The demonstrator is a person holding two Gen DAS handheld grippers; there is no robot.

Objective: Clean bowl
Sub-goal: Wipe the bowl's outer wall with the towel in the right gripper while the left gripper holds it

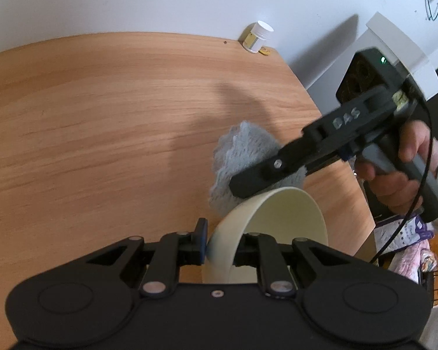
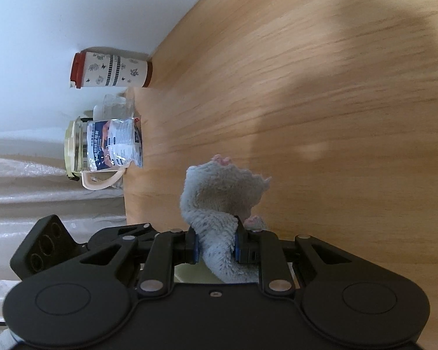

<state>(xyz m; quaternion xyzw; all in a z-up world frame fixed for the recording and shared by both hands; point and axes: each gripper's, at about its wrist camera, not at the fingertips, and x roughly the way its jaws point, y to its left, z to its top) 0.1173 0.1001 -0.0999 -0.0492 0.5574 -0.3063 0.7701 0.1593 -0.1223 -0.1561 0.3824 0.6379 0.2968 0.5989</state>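
Low in the left wrist view, the left gripper had its fingers nearly closed on the wall of the cream bowl, one blue pad outside the rim and the other finger inside. The bowl was tilted, its opening turned toward the right of the frame, above the wooden table. At centre right, the right gripper reached in from the right edge, held by a hand, its tip at the bowl's upper rim. Its fingers were nearly closed on a grey fluffy cloth, which bunched behind and left of the rim.

Seen from the right wrist view, the right gripper's blue pads squeezed the cloth at lower centre, the loose end standing up above them against the table. A sliver of the bowl showed below the fingers. Along the left of that frame stood a patterned tumbler with a red lid and a glass jug with a packet leaning on it. A small white-capped bottle sat at the table's far edge, upper centre of the left wrist view.
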